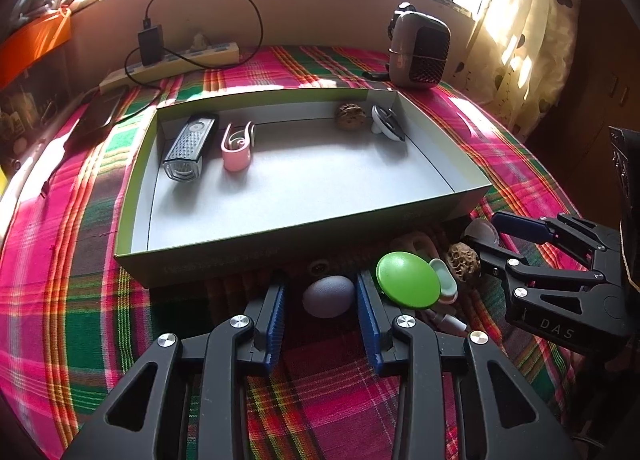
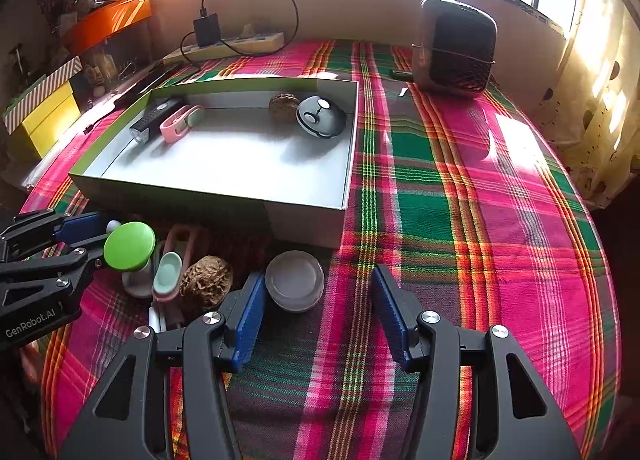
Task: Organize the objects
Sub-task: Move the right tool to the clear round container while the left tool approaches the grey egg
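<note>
On the worktop covered by a plaid cloth (image 2: 460, 188) stands a shallow cardboard box (image 1: 280, 238). Inside it, from left to right, lie a black bicycle light (image 1: 188, 148), a pink clip (image 1: 237, 146), a walnut (image 1: 350, 116) and a round grey device (image 1: 386, 122) in the far right corner.

In front of the box, on the cloth, the loose things lie in a small group. The left hand-held gripper (image 1: 320, 300) has its jaws apart, and a lavender egg-shaped object (image 1: 328, 296) lies between them; the pads do not press on it. Just to the right is a green round-topped object (image 1: 408, 280), then a small mint and pink piece (image 1: 446, 284), then a second walnut (image 1: 460, 262).

The right hand-held gripper (image 2: 316, 300) also has its jaws apart. A small round translucent container (image 2: 295, 280) sits between them, close to the left blue pad, and the right pad is clear of it.

At the far right of the worktop stands a small heater (image 2: 456, 48).
</note>
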`<action>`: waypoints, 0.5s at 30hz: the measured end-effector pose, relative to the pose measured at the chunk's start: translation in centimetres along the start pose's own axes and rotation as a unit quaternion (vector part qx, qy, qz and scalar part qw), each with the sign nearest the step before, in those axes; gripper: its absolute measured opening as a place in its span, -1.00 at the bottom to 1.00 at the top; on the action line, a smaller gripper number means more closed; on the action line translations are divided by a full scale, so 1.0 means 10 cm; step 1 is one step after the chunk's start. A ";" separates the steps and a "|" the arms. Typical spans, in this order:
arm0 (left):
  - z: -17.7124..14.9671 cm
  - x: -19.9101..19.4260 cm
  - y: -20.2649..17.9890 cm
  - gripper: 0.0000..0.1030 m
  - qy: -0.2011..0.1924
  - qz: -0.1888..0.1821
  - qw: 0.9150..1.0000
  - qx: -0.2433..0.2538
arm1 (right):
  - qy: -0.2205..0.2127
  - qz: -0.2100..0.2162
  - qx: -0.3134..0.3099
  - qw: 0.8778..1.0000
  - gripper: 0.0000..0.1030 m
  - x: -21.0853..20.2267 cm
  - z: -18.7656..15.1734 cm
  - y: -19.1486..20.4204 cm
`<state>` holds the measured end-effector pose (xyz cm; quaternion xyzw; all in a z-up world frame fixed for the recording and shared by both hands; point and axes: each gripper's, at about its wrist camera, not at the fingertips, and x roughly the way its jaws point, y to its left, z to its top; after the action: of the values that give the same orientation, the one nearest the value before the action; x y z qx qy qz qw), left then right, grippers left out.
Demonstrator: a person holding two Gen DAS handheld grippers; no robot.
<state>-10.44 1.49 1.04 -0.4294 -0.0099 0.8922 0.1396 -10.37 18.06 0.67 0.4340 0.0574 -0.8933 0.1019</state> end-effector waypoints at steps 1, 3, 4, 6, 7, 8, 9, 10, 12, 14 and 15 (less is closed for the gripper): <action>0.00 0.00 0.01 -0.40 -0.001 -0.002 1.000 -0.003 | 0.000 0.000 0.000 1.000 0.04 0.00 0.00 0.00; -0.01 0.00 0.02 -0.43 -0.001 -0.003 1.000 -0.005 | 0.000 0.002 0.002 1.000 0.04 0.00 0.00 0.00; -0.01 0.00 0.02 -0.45 -0.001 -0.002 1.000 -0.005 | 0.000 0.002 0.002 1.000 0.04 0.00 -0.01 0.00; -0.01 0.00 0.02 -0.47 -0.002 0.000 1.000 -0.004 | 0.000 0.002 0.002 1.000 0.04 0.00 -0.01 0.00; -0.01 0.00 0.02 -0.47 -0.002 0.001 1.000 -0.003 | 0.000 0.002 0.002 1.000 0.04 0.00 -0.01 0.00; -0.01 0.00 0.02 -0.48 -0.002 0.002 1.000 -0.004 | 0.000 0.001 0.002 1.000 0.04 0.00 -0.01 0.00; -0.01 0.00 0.02 -0.48 -0.002 0.002 1.000 -0.004 | 0.000 0.001 0.002 1.000 0.04 -0.01 -0.01 -0.01; -0.01 0.00 0.02 -0.48 -0.001 0.002 1.000 -0.004 | 0.000 0.001 0.002 1.000 0.04 0.00 -0.01 -0.01; -0.02 -0.01 0.03 -0.48 -0.002 0.004 1.000 -0.006 | 0.000 0.001 0.003 1.000 0.04 0.00 -0.01 -0.01; -0.03 -0.01 0.04 -0.50 -0.003 0.009 1.000 -0.007 | 0.000 0.002 0.003 1.000 0.04 0.00 -0.01 -0.02; -0.03 -0.01 0.05 -0.53 -0.003 0.013 1.000 -0.006 | 0.000 0.002 0.003 1.000 0.04 0.00 -0.02 -0.02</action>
<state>-10.24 0.95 0.88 -0.4273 -0.0100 0.8953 0.1253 -10.26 18.27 0.61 0.4343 0.0541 -0.8933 0.1026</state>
